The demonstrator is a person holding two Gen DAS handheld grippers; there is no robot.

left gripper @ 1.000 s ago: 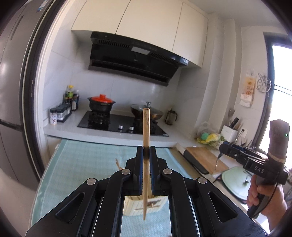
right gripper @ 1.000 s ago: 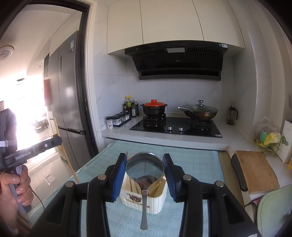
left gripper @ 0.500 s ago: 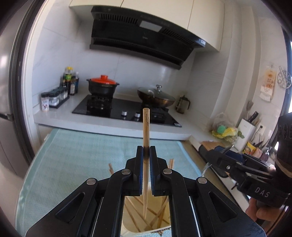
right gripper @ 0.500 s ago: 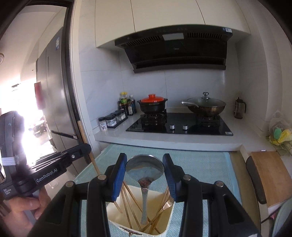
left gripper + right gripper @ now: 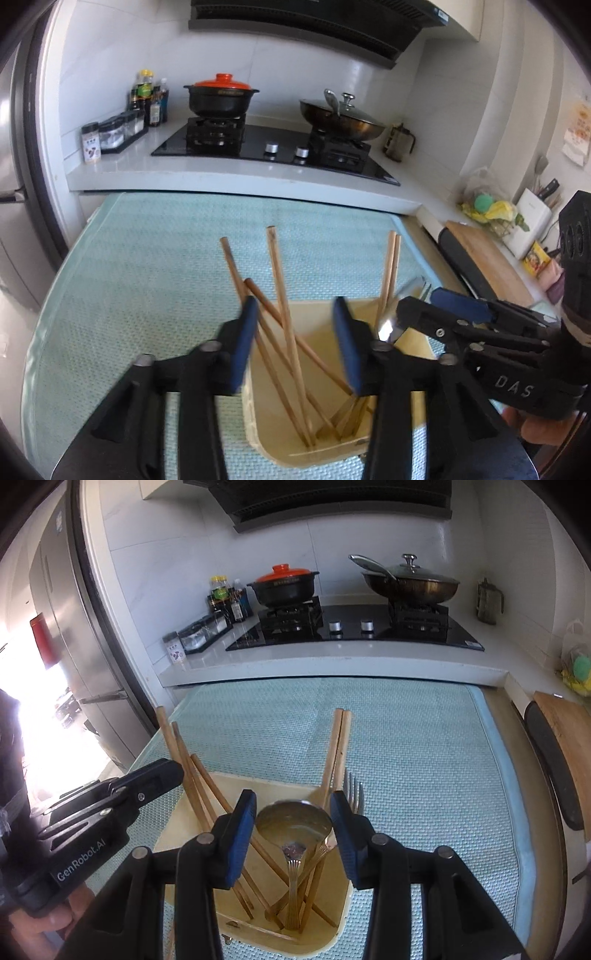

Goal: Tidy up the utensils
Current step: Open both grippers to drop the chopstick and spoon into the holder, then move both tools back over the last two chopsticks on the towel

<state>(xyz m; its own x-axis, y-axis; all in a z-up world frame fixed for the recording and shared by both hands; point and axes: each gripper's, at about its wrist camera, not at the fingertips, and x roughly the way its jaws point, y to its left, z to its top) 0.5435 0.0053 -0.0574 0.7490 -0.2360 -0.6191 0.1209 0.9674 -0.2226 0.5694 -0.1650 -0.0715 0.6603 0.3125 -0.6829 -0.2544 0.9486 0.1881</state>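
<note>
A cream utensil holder [image 5: 291, 417] [image 5: 184, 834] stands on the teal mat and holds several wooden chopsticks [image 5: 282, 295] [image 5: 184, 771], a fork [image 5: 354, 788] and a metal spoon [image 5: 295, 827]. My left gripper [image 5: 295, 339] is open and empty right above the holder, with chopsticks leaning between its jaws. My right gripper [image 5: 291, 830] is open above the holder; the spoon's bowl sits between its jaws with gaps on both sides, its handle down in the holder. Each gripper shows in the other's view: the right one [image 5: 424, 306], the left one [image 5: 162, 771].
The teal mat [image 5: 147, 266] [image 5: 406, 738] covers the table. Behind it is a white counter with a hob [image 5: 273, 147], an orange-lidded pot [image 5: 221, 94], a wok [image 5: 341, 118] and condiment jars [image 5: 110, 129]. A cutting board [image 5: 487, 258] lies to the right. A fridge stands at the left.
Both grippers came down over the holder and opened. The left one let go of its chopstick, which now stands in the holder. The right one let go of the spoon into the holder.
</note>
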